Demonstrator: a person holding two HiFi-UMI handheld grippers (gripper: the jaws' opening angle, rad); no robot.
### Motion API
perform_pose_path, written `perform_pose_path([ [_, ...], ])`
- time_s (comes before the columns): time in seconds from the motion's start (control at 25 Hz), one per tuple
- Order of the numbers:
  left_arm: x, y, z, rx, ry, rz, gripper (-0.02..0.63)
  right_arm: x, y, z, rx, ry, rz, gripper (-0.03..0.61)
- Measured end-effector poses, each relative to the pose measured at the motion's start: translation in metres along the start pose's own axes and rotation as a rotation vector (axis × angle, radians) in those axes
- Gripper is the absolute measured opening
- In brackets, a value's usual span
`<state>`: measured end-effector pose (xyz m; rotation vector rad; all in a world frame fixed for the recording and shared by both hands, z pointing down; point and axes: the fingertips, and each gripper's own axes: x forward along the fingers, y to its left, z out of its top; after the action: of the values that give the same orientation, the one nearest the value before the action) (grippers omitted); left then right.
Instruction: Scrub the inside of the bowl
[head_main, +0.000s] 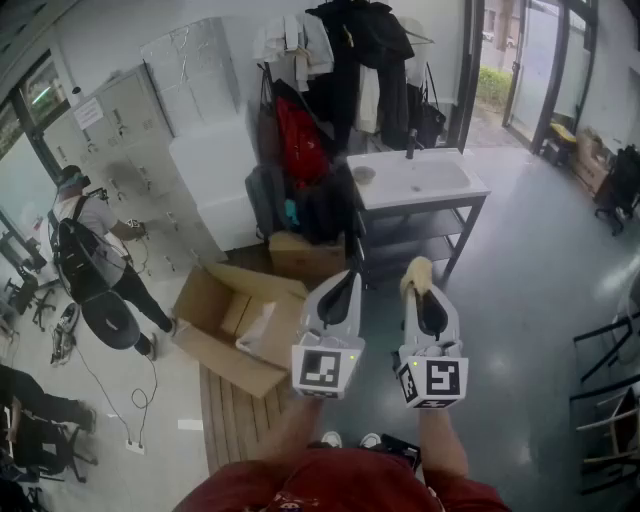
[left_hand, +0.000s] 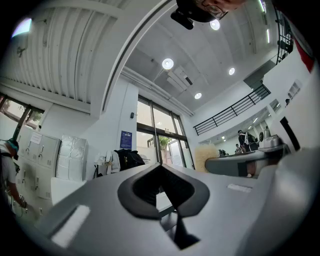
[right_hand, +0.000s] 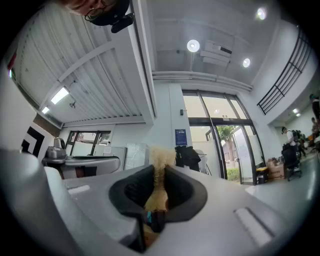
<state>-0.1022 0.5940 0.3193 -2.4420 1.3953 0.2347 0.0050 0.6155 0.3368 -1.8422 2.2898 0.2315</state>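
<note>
Both grippers are held out side by side in the air, tilted slightly upward. My left gripper (head_main: 347, 278) (left_hand: 161, 170) is shut with nothing between its jaws. My right gripper (head_main: 420, 280) (right_hand: 159, 172) is shut on a tan fluffy scrubber (head_main: 416, 268) (right_hand: 159, 159), which sticks out past the jaw tips. The scrubber (left_hand: 205, 156) also shows in the left gripper view. Far ahead stands a white sink table (head_main: 440, 190) with a dark tap (head_main: 411, 146). A small bowl (head_main: 364, 174) sits on the table's left end, well beyond both grippers.
Open cardboard boxes (head_main: 235, 320) lie on the floor to the left, beside a wooden pallet (head_main: 235, 410). A rack hung with coats and bags (head_main: 330, 90) stands behind the sink table. A person (head_main: 90, 250) stands at far left by grey lockers. Dark chairs (head_main: 610, 380) are at the right.
</note>
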Motion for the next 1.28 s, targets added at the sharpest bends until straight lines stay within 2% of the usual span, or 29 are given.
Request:
perform_pose_path([
  [0.12, 0.003, -0.007, 0.005, -0.043, -0.006, 0.004, 0.005, -0.002, -0.006, 0.002, 0.007, 0.001, 0.005, 0.049],
  [0.32, 0.009, -0.019, -0.007, -0.047, 0.019, 0.006, 0.005, -0.003, -0.019, 0.001, 0.014, -0.004, 0.008, 0.049],
  [0.56, 0.021, -0.033, -0.006, -0.03, 0.017, 0.012, 0.005, -0.002, -0.04, -0.004, 0.029, -0.006, 0.003, 0.049],
  [1.04, 0.025, -0.054, -0.02, -0.028, 0.015, 0.093, 0.005, -0.007, -0.071, -0.025, 0.067, 0.011, 0.043, 0.049],
  [1.28, 0.035, -0.047, -0.034, -0.037, 0.026, 0.108, 0.005, 0.008, -0.074, -0.037, 0.077, 0.021, 0.051, 0.049],
])
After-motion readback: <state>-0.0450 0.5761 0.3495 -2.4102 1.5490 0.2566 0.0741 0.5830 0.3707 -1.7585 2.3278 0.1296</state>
